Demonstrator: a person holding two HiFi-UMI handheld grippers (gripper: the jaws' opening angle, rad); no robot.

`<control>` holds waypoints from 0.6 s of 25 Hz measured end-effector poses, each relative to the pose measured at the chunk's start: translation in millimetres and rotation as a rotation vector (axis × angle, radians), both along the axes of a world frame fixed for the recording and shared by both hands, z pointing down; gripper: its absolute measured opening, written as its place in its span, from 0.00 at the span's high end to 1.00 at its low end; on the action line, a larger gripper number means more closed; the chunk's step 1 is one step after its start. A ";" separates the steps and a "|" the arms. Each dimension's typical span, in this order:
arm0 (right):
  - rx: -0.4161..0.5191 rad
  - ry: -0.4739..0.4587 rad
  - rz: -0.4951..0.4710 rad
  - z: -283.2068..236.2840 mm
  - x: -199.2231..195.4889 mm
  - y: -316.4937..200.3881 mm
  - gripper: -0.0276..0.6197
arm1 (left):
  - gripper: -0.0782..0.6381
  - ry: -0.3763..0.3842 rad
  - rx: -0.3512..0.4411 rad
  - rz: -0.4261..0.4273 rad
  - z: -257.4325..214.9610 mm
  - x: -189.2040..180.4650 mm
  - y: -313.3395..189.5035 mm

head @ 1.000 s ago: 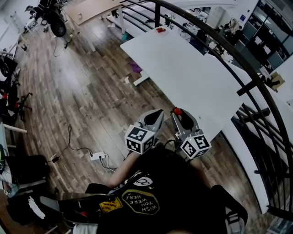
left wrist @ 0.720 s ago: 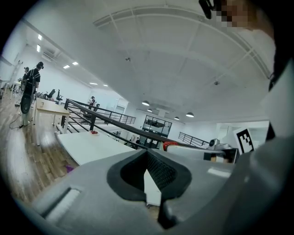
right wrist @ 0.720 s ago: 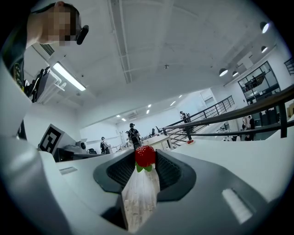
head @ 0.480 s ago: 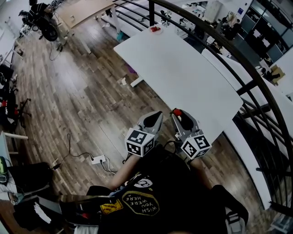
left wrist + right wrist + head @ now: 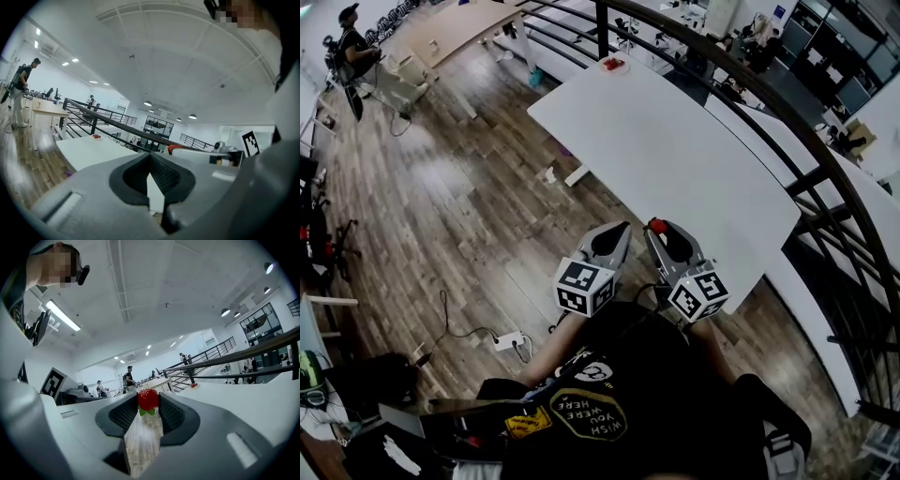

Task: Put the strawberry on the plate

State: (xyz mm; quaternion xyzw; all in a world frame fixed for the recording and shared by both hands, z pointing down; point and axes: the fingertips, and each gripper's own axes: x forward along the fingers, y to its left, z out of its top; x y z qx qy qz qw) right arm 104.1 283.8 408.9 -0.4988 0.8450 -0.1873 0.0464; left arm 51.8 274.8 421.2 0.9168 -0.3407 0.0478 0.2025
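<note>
Head view, lower centre of the frame: the wearer's dark shirt [image 5: 628, 394] fills the bottom edge, and both tools project from it toward the upper part of the frame. Each carries a marker cube, the left cube [image 5: 584, 286] and the right cube [image 5: 698, 293] lying side by side at mid-frame.

The left tongs [image 5: 622, 228] point up-frame over the wooden floor [image 5: 469, 187]. In the left gripper view the left tongs [image 5: 149, 157] are closed tip to tip, with nothing held between them.

The right tongs [image 5: 661, 228] lie just beside the left pair, their tips falling against the near left edge of the white bench [image 5: 675, 159]. They are clamped on the strawberry [image 5: 657, 225], which shows as a red spot at the tips. In the right gripper view the right tongs [image 5: 148, 401] grip the strawberry [image 5: 148, 399] at their very end, red body upward, green leaves below.

A white power strip [image 5: 508, 340] with its cable lies on the floor at lower left of the head view.

The bench runs diagonally from centre right to the top of the frame. The plate [image 5: 612, 65] sits at its far end, top centre, well apart from the strawberry. Something red lies on it, too small to identify. The same plate appears at left of centre in the left gripper view [image 5: 96, 137] and at right of centre in the right gripper view [image 5: 193, 386].

A dark railing [image 5: 750, 84] curves along the bench's far side. A person [image 5: 352, 47] stands at the upper left corner.
</note>
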 end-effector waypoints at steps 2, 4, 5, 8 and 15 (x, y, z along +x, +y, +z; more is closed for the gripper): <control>0.011 0.008 0.001 -1.7 -8.1 -14.4 0.74 | 0.89 0.004 0.011 0.004 -3.2 -8.0 -14.7; 0.022 0.017 0.005 -3.5 -16.7 -28.4 0.74 | 0.89 0.007 0.020 0.010 -5.4 -16.2 -29.2; 0.024 0.019 0.009 -4.2 -20.7 -34.9 0.74 | 0.89 0.007 0.023 0.014 -5.9 -19.9 -35.8; 0.026 0.021 0.023 -5.4 -30.5 -49.7 0.74 | 0.89 0.011 0.024 0.029 -6.0 -29.6 -48.5; -0.003 0.029 -0.001 4.2 -48.2 -82.6 0.74 | 0.89 0.022 -0.001 0.018 4.4 -43.1 -77.3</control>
